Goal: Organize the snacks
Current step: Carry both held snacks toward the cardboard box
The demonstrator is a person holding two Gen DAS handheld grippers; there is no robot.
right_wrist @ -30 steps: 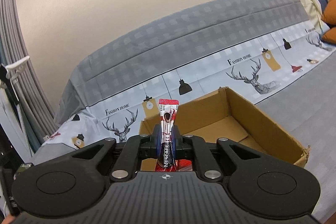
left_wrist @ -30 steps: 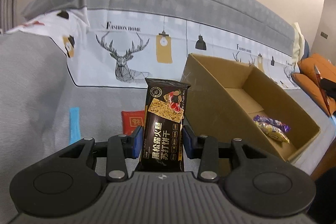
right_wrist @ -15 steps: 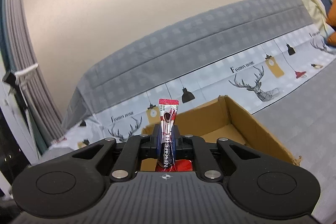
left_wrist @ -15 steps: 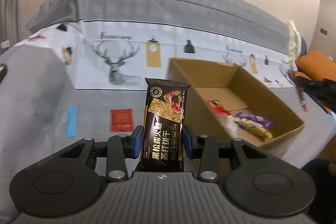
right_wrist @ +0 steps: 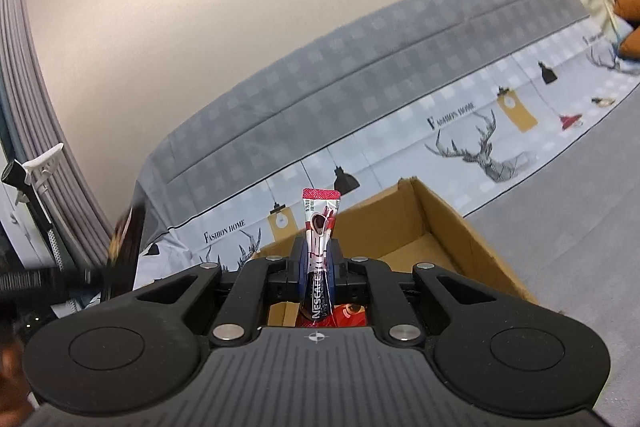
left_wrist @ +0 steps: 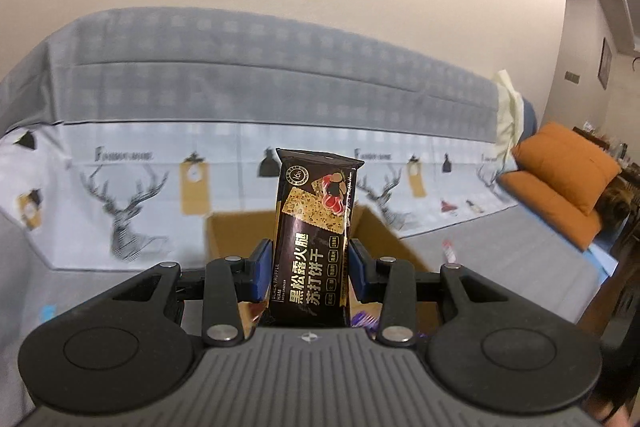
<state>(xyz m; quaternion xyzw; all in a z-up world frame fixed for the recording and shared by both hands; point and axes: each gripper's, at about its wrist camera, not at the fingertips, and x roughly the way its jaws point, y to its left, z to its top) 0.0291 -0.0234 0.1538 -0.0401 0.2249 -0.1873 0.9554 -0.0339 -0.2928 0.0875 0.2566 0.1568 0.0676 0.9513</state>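
A cardboard box [right_wrist: 460, 239] sits on the bed [right_wrist: 580, 211], before the headboard [right_wrist: 360, 67].

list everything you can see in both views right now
cracker pack: 1, black, upright in the left gripper
coffee stick: 1, red and white, upright in the right gripper
cardboard box: 1, brown, open, on the grey surface just beyond both grippers
red packet: 1, in the box, mostly hidden
sofa cover: 1, grey and white, deer print, behind the box
cushions: 2, orange, far right
left gripper: 1, black, blue pads, shut
right gripper: 1, black, shut
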